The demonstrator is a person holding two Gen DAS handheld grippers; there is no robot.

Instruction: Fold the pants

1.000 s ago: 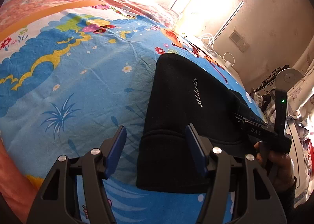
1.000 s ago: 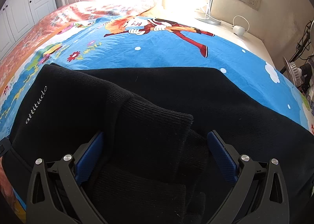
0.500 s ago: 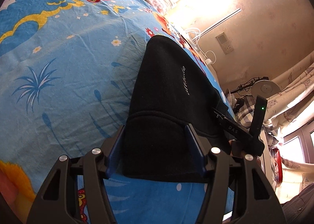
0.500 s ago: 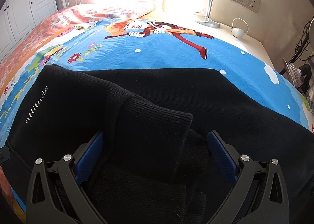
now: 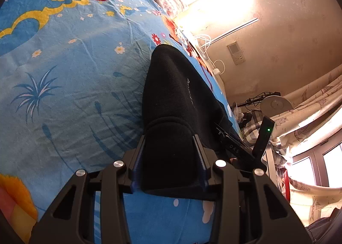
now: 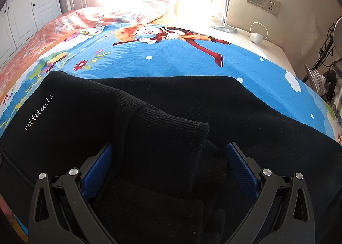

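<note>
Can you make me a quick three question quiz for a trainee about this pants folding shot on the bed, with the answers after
1. True or false: the left gripper has its blue pads against a fold of the black pants.
2. Which word is stitched in white on the pants: A) attitude, B) sport, C) classic?
3. Fill in: in the right wrist view, the ribbed cuff lies between the fingers of the right gripper, whose pads are ____ it.

Key
1. True; the jaws have just been closing and the fabric bunches between the pads.
2. A
3. Apart from; the cloth shows a gap to each blue pad.
</note>
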